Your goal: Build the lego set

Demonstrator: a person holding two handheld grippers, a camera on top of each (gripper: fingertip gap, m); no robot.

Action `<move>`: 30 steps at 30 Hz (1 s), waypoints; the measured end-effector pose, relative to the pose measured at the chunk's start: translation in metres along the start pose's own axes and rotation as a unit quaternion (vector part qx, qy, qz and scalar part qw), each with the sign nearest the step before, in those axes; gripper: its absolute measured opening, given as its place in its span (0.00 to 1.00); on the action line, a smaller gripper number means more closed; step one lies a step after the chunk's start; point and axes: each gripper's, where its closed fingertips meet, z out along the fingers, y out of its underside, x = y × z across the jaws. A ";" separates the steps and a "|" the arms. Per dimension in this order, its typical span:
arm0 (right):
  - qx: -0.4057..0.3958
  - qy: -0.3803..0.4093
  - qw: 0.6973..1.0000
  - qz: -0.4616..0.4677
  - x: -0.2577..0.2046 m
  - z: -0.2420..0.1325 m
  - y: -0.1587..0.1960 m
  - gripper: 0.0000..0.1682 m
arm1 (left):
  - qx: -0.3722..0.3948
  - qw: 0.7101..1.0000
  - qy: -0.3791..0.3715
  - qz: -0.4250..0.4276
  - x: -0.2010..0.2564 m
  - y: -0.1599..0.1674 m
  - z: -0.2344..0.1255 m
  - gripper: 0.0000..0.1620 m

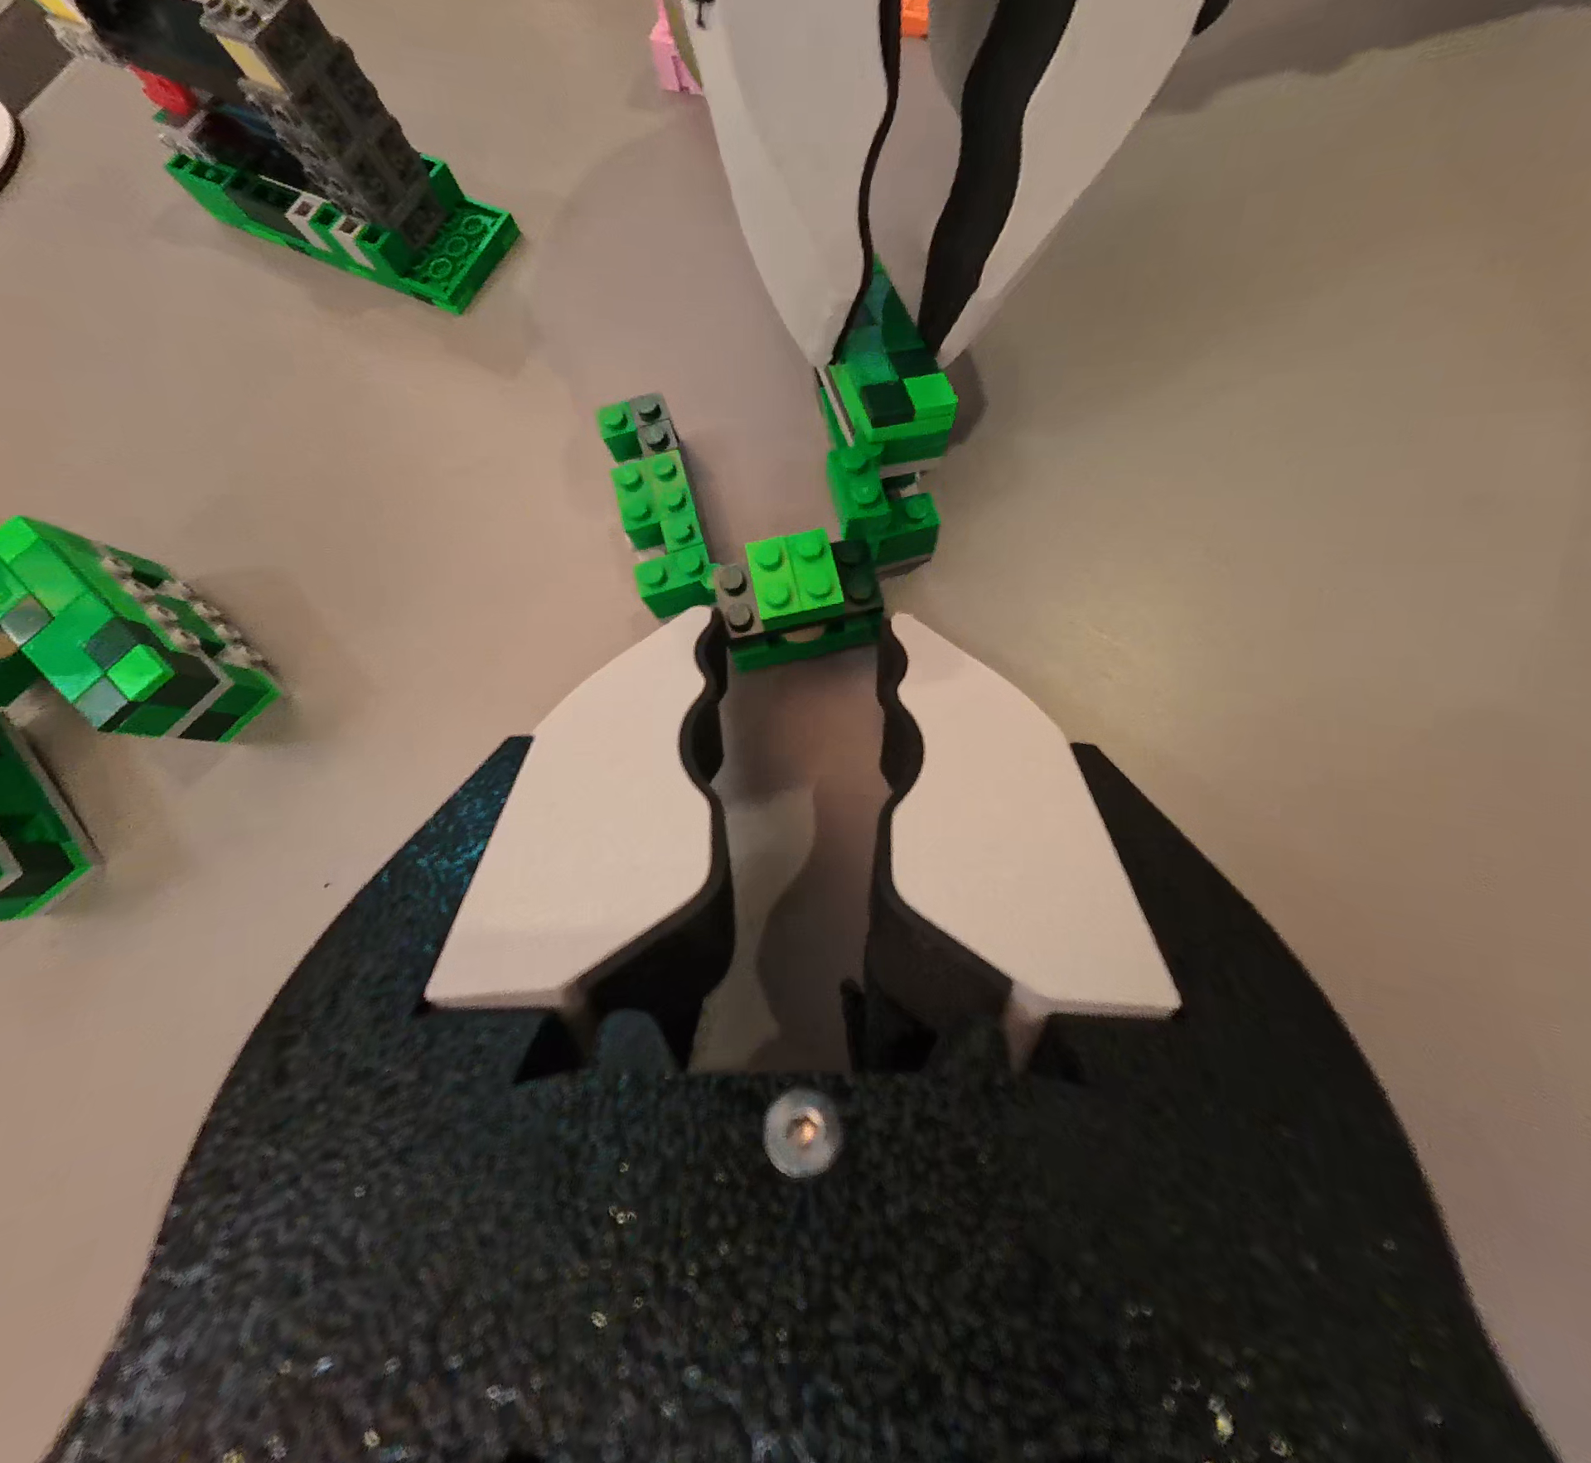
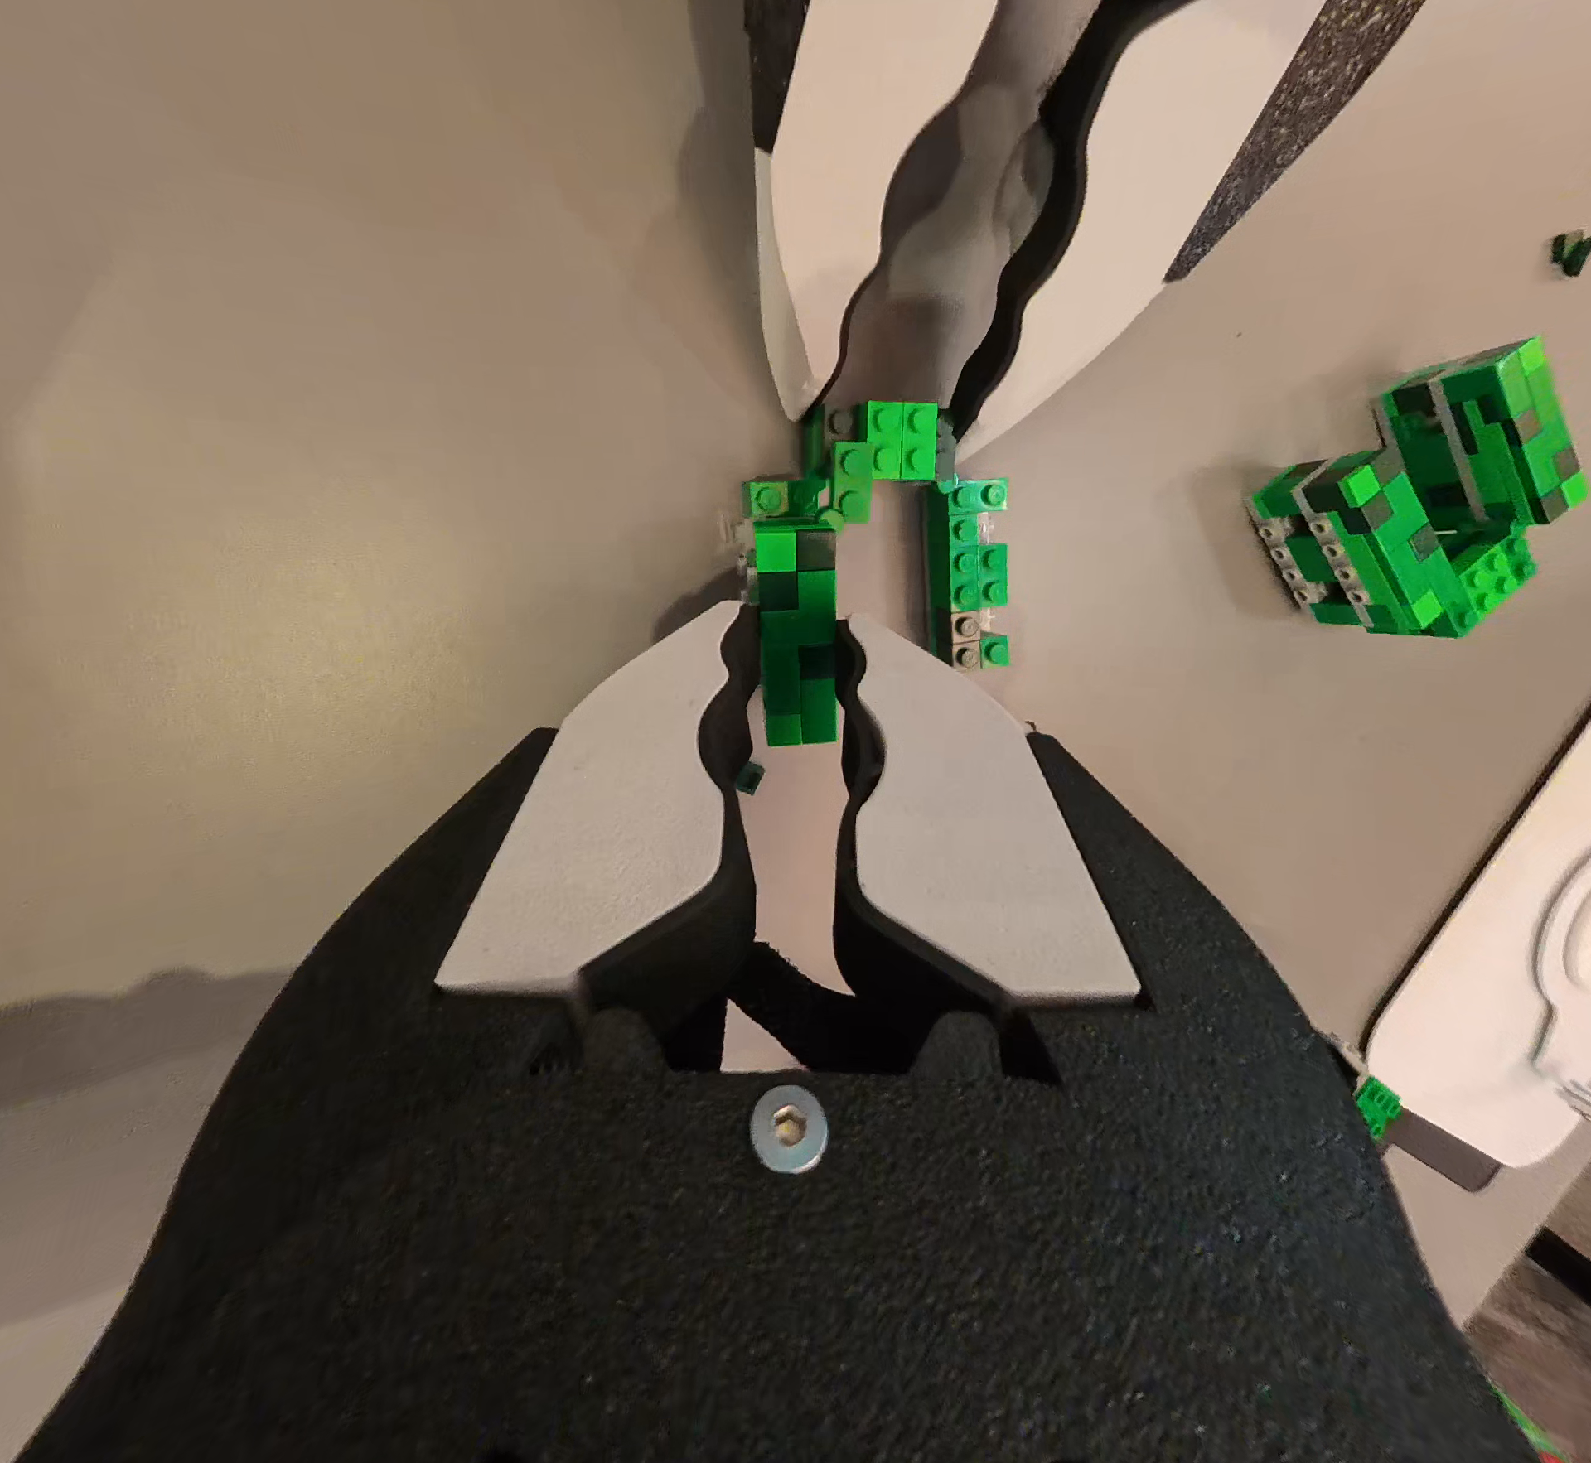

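Observation:
A U-shaped green lego frame [image 1: 663,509] with a few grey studs lies on the beige table. My left gripper [image 1: 805,634] is shut on the frame's cross bar [image 1: 796,578], one finger at each end. My right gripper [image 2: 796,630] is shut on one arm of the frame, a smooth-tiled green block [image 2: 801,647]. In the left wrist view my right gripper [image 1: 887,354] comes in from the top onto that tiled block [image 1: 895,393]. In the right wrist view my left gripper [image 2: 882,415] comes in from the top onto the cross bar [image 2: 900,432]. The frame's other arm [image 2: 973,561] is free.
A grey tower on a green base [image 1: 344,156] stands at the back left, and green blocky builds [image 1: 129,647] sit at the left, also showing in the right wrist view [image 2: 1412,501]. A pink piece [image 1: 671,44] and an orange piece [image 1: 917,1] lie behind. A white tray [image 2: 1507,991] sits at the right edge.

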 end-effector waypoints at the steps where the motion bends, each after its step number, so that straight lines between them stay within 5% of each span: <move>1: -0.003 -0.002 1.000 -0.001 -0.001 0.000 0.000 0.10 | 0.003 1.000 0.001 0.000 0.000 0.000 0.000 0.21; 8: 0.025 0.014 0.999 0.024 0.000 -0.022 0.001 0.10 | 0.041 0.999 -0.006 0.004 -0.001 -0.013 -0.006 0.21; 13: 0.059 0.046 0.995 0.061 -0.012 -0.074 0.019 0.10 | 0.122 0.992 0.012 0.028 0.010 -0.059 -0.008 0.21; 22: 0.014 0.058 0.991 0.120 -0.048 -0.101 0.090 0.10 | 0.085 0.987 0.117 0.075 0.027 -0.123 0.084 0.21; 30: -0.042 0.047 0.991 0.116 -0.057 -0.090 0.123 0.10 | 0.053 0.983 0.141 0.104 0.020 -0.130 0.115 0.20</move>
